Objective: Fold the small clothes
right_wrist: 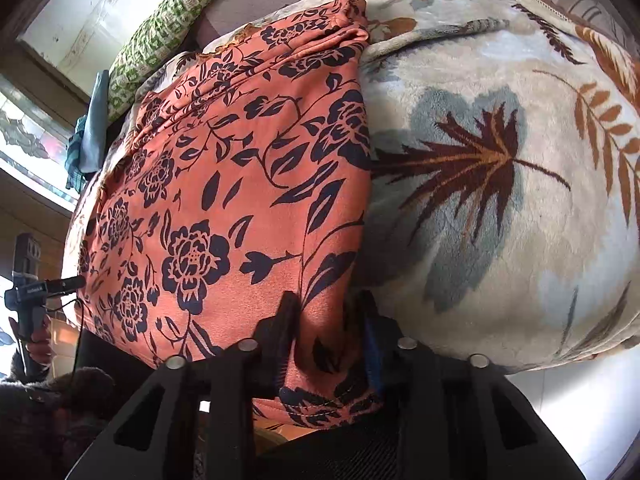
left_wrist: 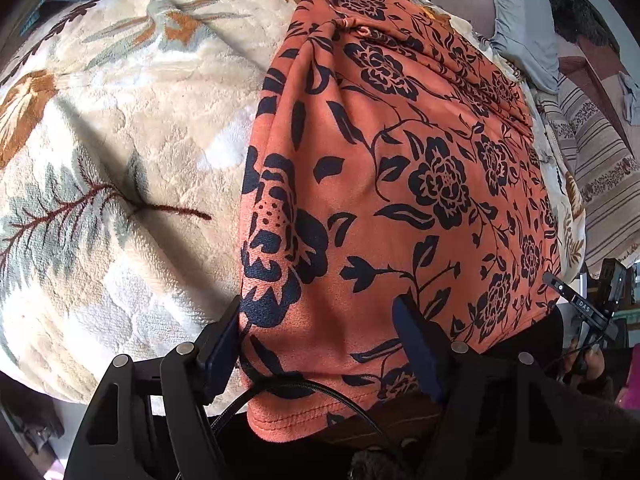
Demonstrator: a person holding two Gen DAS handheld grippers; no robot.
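Observation:
An orange garment with a dark floral print (left_wrist: pixel 392 184) lies stretched out on a cream leaf-patterned blanket (left_wrist: pixel 120 128). My left gripper (left_wrist: pixel 320 320) stands open astride the garment's near left corner, its fingers (left_wrist: pixel 416 336) wide apart over the hem. In the right wrist view the same garment (right_wrist: pixel 240 184) lies on the blanket (right_wrist: pixel 500 160). My right gripper (right_wrist: pixel 326 312) is closed in on the garment's near right corner, with cloth bunched between its fingers (right_wrist: pixel 286 320).
A grey cloth (left_wrist: pixel 520 28) and a striped cover (left_wrist: pixel 596 152) lie at the far right. A green patterned pillow (right_wrist: pixel 160 28) and a hanging blue cloth (right_wrist: pixel 90 136) are at the far left by a window. The right gripper shows at the left view's edge (left_wrist: pixel 592 308).

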